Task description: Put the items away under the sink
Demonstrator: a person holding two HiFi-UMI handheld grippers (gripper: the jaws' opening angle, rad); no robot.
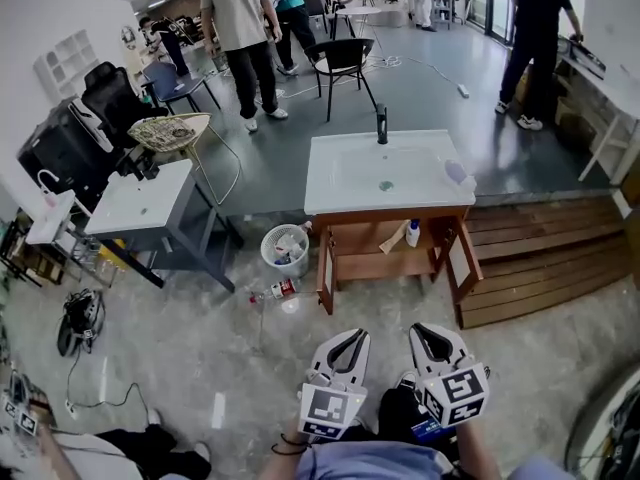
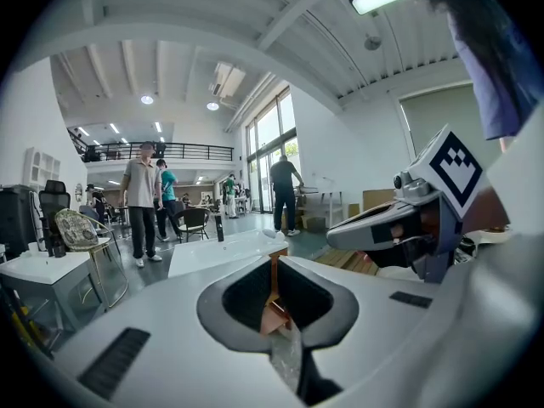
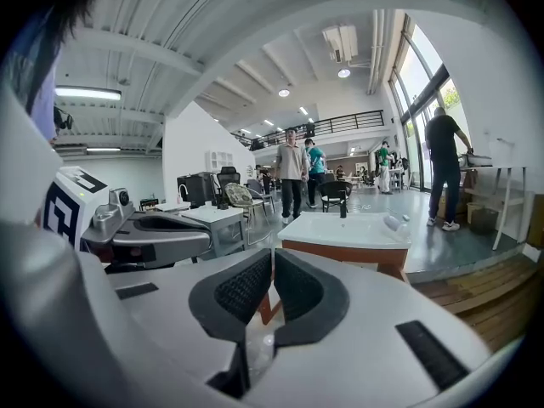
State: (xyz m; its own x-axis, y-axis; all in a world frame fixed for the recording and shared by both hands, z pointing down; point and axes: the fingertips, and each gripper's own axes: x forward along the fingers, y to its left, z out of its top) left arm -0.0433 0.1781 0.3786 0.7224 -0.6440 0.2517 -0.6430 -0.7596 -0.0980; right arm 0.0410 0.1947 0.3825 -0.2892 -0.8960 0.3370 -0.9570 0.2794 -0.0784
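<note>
A white sink with a black tap tops a wooden cabinet whose two doors stand open. On its shelf stands a white bottle beside a tan item. A clear plastic bottle with a red label lies on the floor left of the cabinet. My left gripper and right gripper hover side by side well in front of the cabinet, both shut with nothing in them. In the gripper views the sink lies ahead beyond the shut left gripper and right gripper.
A white mesh waste bin stands left of the cabinet. A grey table is farther left, with cables on the floor. A wooden platform lies to the right. People and a black chair are behind the sink.
</note>
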